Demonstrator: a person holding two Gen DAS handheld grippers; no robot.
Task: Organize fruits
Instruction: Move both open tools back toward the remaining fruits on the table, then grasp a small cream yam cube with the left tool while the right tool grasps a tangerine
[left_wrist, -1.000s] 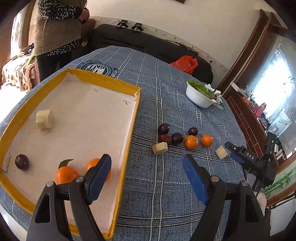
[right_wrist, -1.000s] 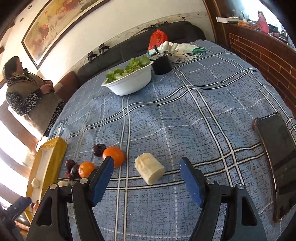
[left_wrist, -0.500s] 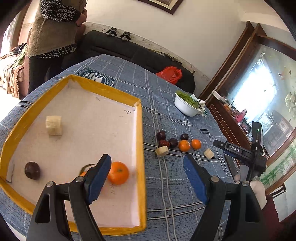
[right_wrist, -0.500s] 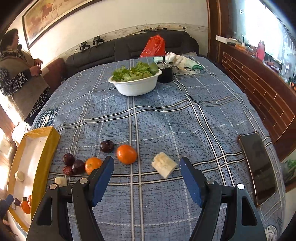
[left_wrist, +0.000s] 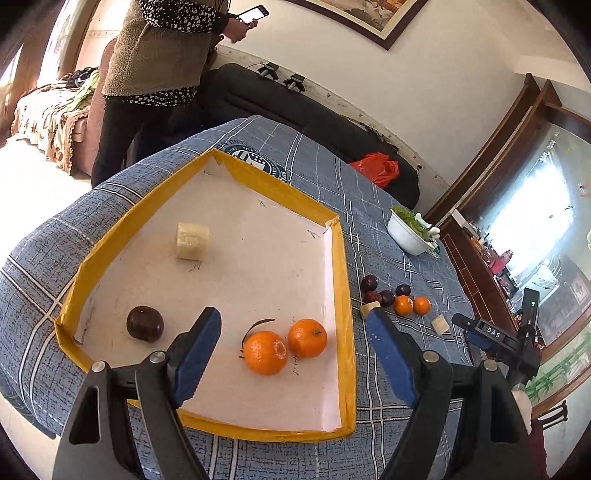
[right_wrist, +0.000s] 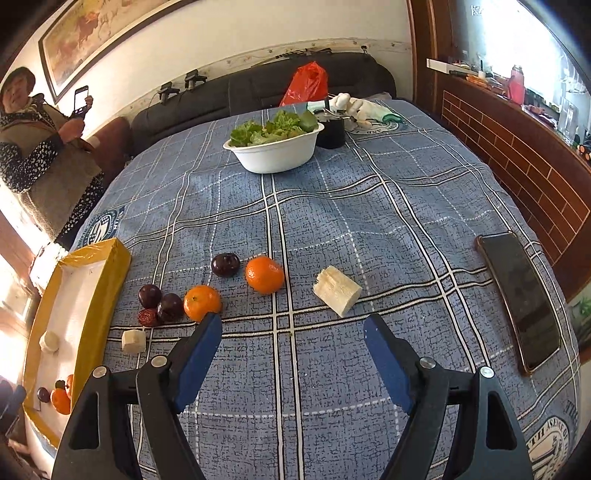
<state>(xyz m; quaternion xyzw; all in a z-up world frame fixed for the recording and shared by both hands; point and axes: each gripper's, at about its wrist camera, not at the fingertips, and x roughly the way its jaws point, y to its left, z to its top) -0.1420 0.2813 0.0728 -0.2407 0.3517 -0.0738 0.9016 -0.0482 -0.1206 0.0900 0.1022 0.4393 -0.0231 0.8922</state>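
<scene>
Two pairs of tongs are up over the worktop (right_wrist: 369, 221), both empty. The left tongs (left_wrist: 295, 339) stand released above the yellow-rimmed tray (left_wrist: 343, 295), framing two oranges (left_wrist: 266, 352) that lie touching near its front right corner; further in are a dark plum (left_wrist: 144, 323) by the left wall and a pale banana chunk (left_wrist: 192, 240) toward the back. The right tongs (right_wrist: 291, 334) are opening with nothing between their jaws, hanging over bare blue plaid cloth. Just ahead of them lie a banana piece (right_wrist: 338, 290), two loose oranges (right_wrist: 265, 274), several dark plums (right_wrist: 225, 264) and a small pale cube (right_wrist: 133, 340) beside the tray. Beyond sits a white bowl of lettuce (right_wrist: 275, 147); a phone (right_wrist: 521, 299) lies at the right edge. A person (right_wrist: 40, 155) stands at the far left.
</scene>
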